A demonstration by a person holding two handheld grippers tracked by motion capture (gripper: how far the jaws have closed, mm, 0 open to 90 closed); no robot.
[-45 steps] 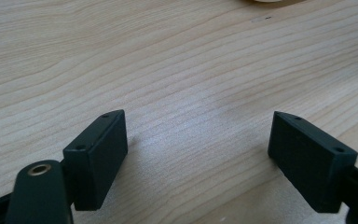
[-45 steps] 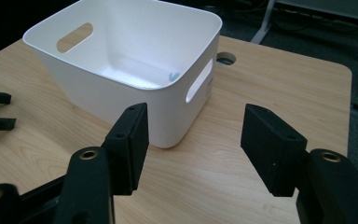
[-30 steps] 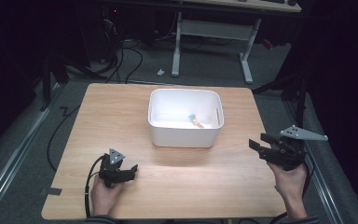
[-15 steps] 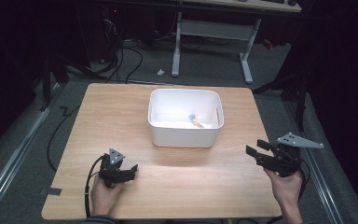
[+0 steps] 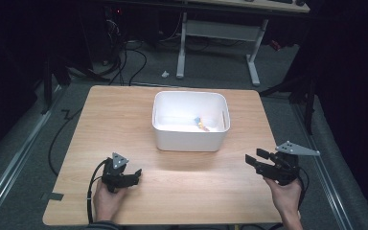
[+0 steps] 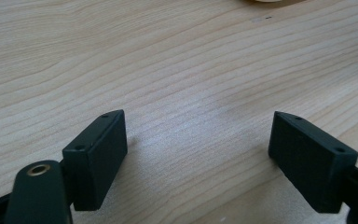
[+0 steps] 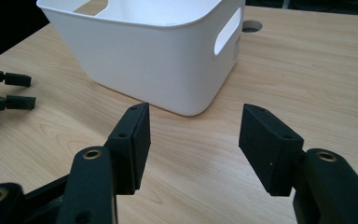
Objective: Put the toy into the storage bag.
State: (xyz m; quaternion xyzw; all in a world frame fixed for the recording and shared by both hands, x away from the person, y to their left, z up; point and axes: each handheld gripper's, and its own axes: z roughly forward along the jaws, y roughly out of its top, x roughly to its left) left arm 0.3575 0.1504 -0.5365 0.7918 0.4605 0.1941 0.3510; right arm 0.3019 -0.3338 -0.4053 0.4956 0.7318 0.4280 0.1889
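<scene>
Now both tools stand open with nothing between their jaws. Left tool (image 5: 135, 175) rests on the table (image 5: 124, 120) near its left near corner. Right tool (image 5: 256, 160) hovers at the right near edge, pointing toward the white bin (image 5: 190, 139) mid-table; it has sunk lower than a second ago.

My grippers are matte black: the left gripper (image 5: 135, 176) trails a black cable, and the right gripper (image 5: 252, 159) carries a grey three-cornered plate and brass-ringed screw holes.
</scene>
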